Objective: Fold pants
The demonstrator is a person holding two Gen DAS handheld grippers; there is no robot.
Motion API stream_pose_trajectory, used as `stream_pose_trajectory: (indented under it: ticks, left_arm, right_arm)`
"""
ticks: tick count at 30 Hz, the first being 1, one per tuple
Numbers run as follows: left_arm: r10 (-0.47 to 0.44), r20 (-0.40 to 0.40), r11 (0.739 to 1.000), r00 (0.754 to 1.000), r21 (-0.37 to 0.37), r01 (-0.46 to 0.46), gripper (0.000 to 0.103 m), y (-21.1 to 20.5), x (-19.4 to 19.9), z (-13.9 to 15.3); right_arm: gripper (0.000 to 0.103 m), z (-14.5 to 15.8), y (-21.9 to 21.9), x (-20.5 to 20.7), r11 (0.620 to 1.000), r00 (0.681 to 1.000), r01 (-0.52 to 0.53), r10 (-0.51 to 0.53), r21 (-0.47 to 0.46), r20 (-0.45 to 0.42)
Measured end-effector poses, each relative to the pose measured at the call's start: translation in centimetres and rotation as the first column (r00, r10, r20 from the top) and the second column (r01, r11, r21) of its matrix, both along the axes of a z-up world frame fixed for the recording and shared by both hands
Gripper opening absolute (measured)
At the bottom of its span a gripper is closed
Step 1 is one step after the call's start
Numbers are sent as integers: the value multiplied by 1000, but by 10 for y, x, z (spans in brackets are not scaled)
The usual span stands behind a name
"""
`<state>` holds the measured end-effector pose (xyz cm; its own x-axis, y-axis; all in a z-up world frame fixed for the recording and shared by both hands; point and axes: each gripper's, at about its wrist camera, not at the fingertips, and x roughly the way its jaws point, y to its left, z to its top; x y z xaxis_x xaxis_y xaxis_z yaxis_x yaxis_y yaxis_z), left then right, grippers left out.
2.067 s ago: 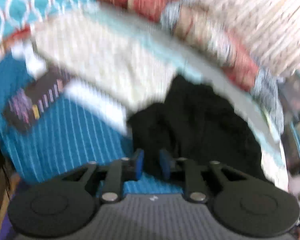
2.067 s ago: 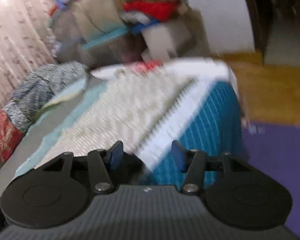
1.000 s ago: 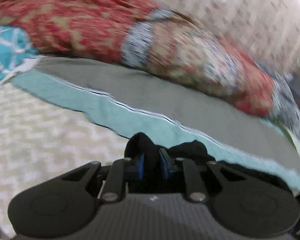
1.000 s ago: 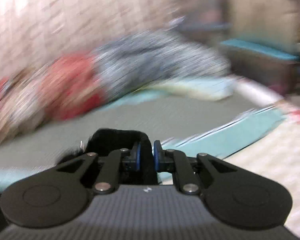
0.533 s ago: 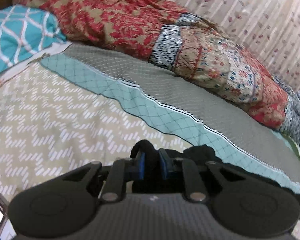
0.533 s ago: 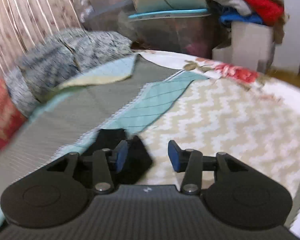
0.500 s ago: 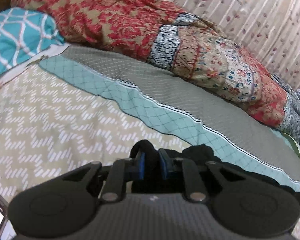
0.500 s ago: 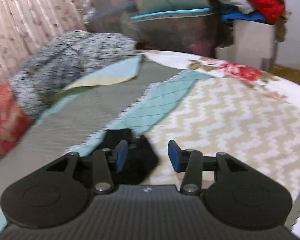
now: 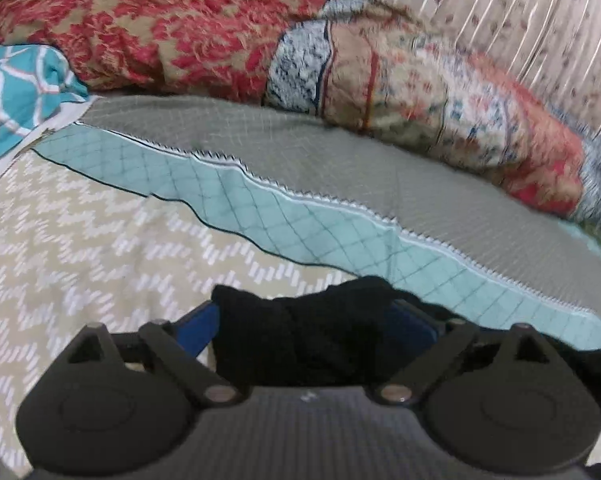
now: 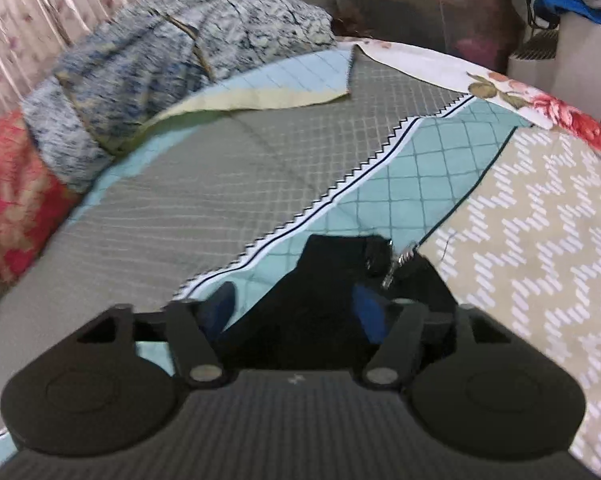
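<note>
Black pants [image 9: 300, 336]: soft matt cloth, small shiny metal zip pull [image 10: 398, 265] at the edge. Quilted bedspread [image 9: 100, 248] under pants: stitched matt cotton, diamond-stitched teal band, zigzag print. Red patterned blanket [image 9: 172, 28] beyond pants: fuzzy, rough-looking cloth. Left gripper [image 9: 306, 322] and right gripper [image 10: 294, 308]: matt black plastic, ribbed body, blue rubbery pads, bright metal pins.

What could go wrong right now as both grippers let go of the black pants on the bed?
The black pants look bunched between the opening left gripper, so the fold may slump or set uneven. In the right gripper, also opening, the metal zipper pull sits near one pad and might snag on withdrawal, dragging the cloth across the quilt.
</note>
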<state>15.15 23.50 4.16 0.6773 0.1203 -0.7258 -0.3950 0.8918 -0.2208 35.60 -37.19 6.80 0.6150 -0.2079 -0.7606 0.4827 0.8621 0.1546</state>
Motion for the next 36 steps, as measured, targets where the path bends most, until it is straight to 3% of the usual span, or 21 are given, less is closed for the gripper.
stream_pose_trajectory:
  ticks: [1, 2, 3, 4, 6, 7, 8, 11, 13, 17, 20, 24, 26, 28, 29, 30, 32, 34, 36]
  left_arm:
    - [4, -17, 1000, 1000, 6, -4, 90, -2, 6, -5]
    - [10, -37, 1000, 999, 11, -10, 74, -3, 12, -11]
    - [11, -60, 1000, 998, 15, -10, 61, -4, 18, -17]
    - [5, -85, 1000, 996, 16, -4, 41, -6, 23, -23]
    - [5, -91, 999, 996, 34, -2, 33, -10, 25, -25]
    - [-3, -79, 999, 997, 38, 6, 25, -12, 24, -21]
    - [-9, -62, 999, 998, 33, 11, 22, -12, 21, -15]
    - [-15, 59, 1000, 998, 12, 14, 19, -10, -3, 15]
    - [-19, 148, 1000, 989, -2, 19, 18, -9, -30, 36]
    - [-24, 261, 999, 965, -15, 29, 18, -10, -85, 62]
    - [-12, 301, 999, 953, -41, 25, 17, -12, -131, 65]
    - [-8, 315, 995, 949, -96, 40, 19, -14, -189, 58]
    - [-20, 286, 991, 958, -124, 57, 28, -18, -213, 49]
    - [-45, 234, 988, 971, -131, 77, 36, -27, -233, 37]
    - [-47, 205, 990, 978, -123, 74, 41, -31, -243, 32]
    - [-44, 184, 990, 982, -122, 68, 44, -33, -251, 28]
    - [-16, 165, 986, 986, -162, 43, 53, -31, -264, 24]
    - [21, 174, 977, 984, -214, 17, 55, -24, -277, 21]
    - [52, 189, 970, 981, -245, -5, 58, -19, -288, 20]
  right_arm:
    - [79, -7, 1, 5, 1000, 1000, 8, -8, -23, -25]
    - [78, -14, -1, 10, 999, 999, 15, -17, -32, -51]
    - [68, -22, -3, 12, 1000, 997, 17, -18, -25, -69]
    - [61, -27, -4, 12, 999, 997, 20, -23, -48, -74]
    - [23, -27, -6, 8, 998, 999, -3, 0, -65, -47]
    - [15, -23, -9, 5, 999, 1000, -3, 3, -33, -18]
    - [13, -15, -12, -2, 1000, 999, 7, -6, -14, 33]
    - [12, 19, -27, -31, 997, 973, 6, -23, 74, 230]
    - [12, 42, -47, -61, 982, 931, -15, -54, 186, 360]
    - [11, 70, -83, -134, 945, 857, -70, -106, 319, 504]
    - [11, 69, -114, -204, 913, 816, -97, -156, 397, 557]
    - [12, 46, -144, -297, 902, 801, -42, -227, 429, 555]
    - [12, 23, -164, -340, 884, 808, 32, -297, 466, 508]
    - [21, -2, -175, -373, 871, 838, 168, -373, 461, 399]
    - [36, -11, -178, -386, 864, 843, 240, -412, 442, 347]
    - [50, -17, -180, -400, 845, 824, 330, -475, 421, 308]
    - [52, -19, -178, -424, 800, 760, 441, -574, 407, 304]
    - [52, -11, -172, -432, 809, 753, 425, -565, 406, 339]
    - [52, 7, -152, -423, 872, 798, 332, -463, 360, 386]
